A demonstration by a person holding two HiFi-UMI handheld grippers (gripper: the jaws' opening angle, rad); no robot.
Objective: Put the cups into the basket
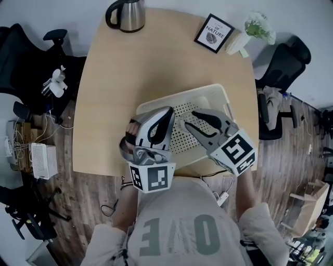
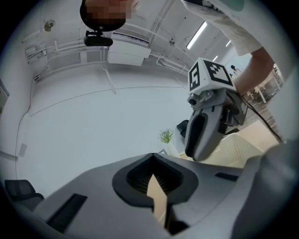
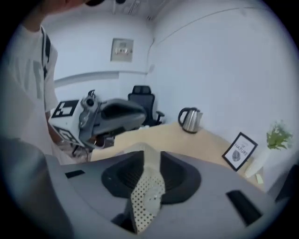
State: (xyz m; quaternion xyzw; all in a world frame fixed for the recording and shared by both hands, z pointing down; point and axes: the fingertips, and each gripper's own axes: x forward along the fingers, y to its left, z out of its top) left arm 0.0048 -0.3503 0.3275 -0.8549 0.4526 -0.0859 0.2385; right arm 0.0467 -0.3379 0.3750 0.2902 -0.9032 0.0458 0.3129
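Over the near edge of the light wooden table (image 1: pixel 135 67) sits a cream perforated plastic basket (image 1: pixel 221 93), and the person holds both tools just above it. The left gripper (image 1: pixel 165 117) hangs over the basket's left rim with its jaws drawn together to a thin sliver, clamped on nothing. The right gripper (image 1: pixel 190 119) tilts down toward the basket floor; its jaws stand apart, the dotted plastic shows through the gap, and nothing is between them. In the far part of the basket lies a pale rounded shape (image 1: pixel 202 102), possibly a cup, though I cannot tell for sure. At the table's far edge stand a steel kettle (image 1: pixel 127 14), a black-framed print (image 1: pixel 213 32) and a small potted plant (image 1: pixel 258 26).
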